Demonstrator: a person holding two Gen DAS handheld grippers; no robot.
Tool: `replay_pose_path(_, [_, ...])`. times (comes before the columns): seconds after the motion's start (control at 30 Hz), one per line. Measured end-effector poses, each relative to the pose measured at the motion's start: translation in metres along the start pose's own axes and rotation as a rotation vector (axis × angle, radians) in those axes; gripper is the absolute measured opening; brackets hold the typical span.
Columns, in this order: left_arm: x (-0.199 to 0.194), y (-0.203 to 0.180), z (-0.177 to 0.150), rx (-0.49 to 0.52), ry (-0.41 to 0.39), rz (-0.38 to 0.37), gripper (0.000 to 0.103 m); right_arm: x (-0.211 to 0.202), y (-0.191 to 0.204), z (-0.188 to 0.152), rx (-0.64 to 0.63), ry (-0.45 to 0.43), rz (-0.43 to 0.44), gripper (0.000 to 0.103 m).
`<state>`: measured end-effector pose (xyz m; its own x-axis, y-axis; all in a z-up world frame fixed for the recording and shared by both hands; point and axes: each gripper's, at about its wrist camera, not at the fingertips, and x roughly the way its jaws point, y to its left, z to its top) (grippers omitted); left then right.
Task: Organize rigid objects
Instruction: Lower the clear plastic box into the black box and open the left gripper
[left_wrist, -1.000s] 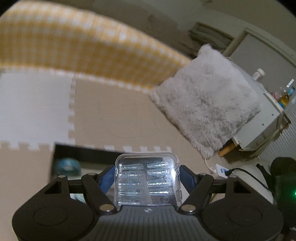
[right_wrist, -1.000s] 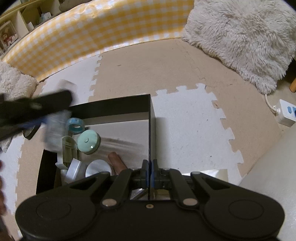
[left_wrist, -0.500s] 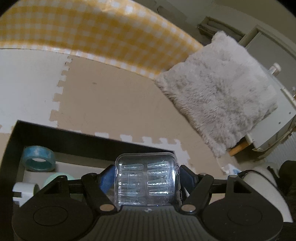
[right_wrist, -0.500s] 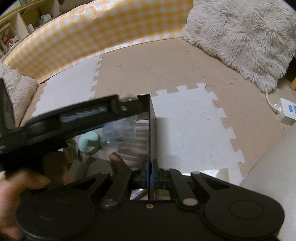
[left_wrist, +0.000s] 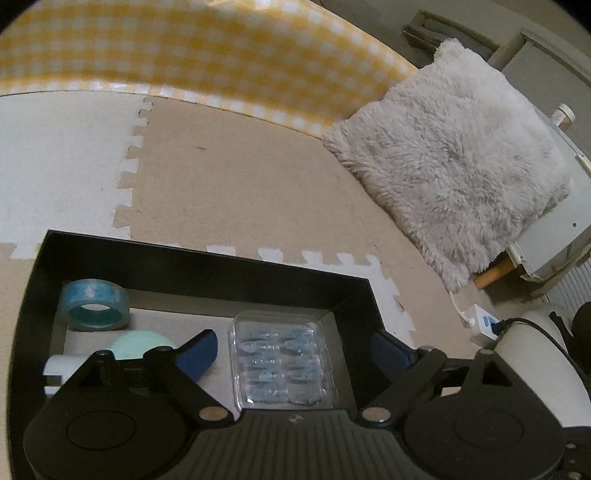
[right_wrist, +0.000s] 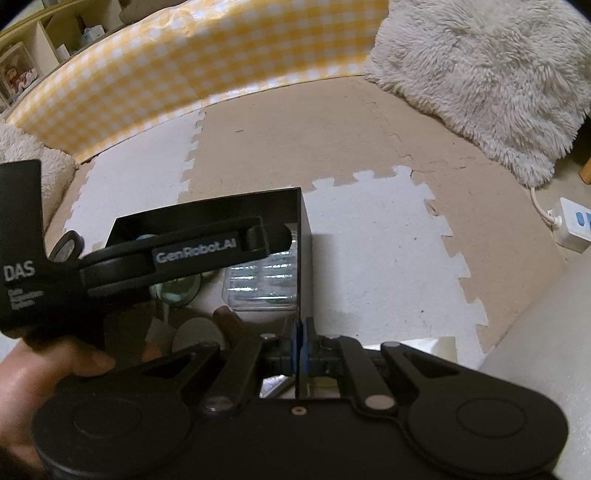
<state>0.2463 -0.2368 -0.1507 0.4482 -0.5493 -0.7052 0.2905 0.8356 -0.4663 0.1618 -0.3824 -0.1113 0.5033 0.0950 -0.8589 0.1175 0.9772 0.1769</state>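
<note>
Fingers (left_wrist: 197, 352) of my left gripper (left_wrist: 295, 354) are spreading wide, clear of the clear case (left_wrist: 282, 363) now lying flat in the black box (left_wrist: 207, 258). My right gripper (right_wrist: 300, 345) pinches the box's side wall shut. I'd lift the left straight up, avoiding the tape roll (left_wrist: 94, 304).

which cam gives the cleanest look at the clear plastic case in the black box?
Left wrist. The clear plastic case lies flat on the black box floor, fully visible between the opening left gripper fingers, untouched. Right wrist shows only part of the case, cut off by the left gripper's arm and the box wall.
</note>
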Motion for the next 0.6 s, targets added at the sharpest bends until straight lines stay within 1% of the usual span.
replay_pose_path(0.07, [-0.004, -0.001, 0.0, 0.017, 0.009, -0.007, 0.1, 0.0, -0.001, 0.0, 0.004, 0.0, 0.003, 0.004])
replay_pose_path(0.2, [-0.013, -0.005, -0.001, 0.044, 0.02, 0.002, 0.102, 0.0, 0.0, 0.0, 0.003, 0.0, 0.0, 0.004])
replay_pose_path(0.6, [-0.057, -0.017, -0.002, 0.141, 0.004, 0.032, 0.103, 0.0, -0.001, -0.001, 0.013, -0.002, 0.004, 0.004])
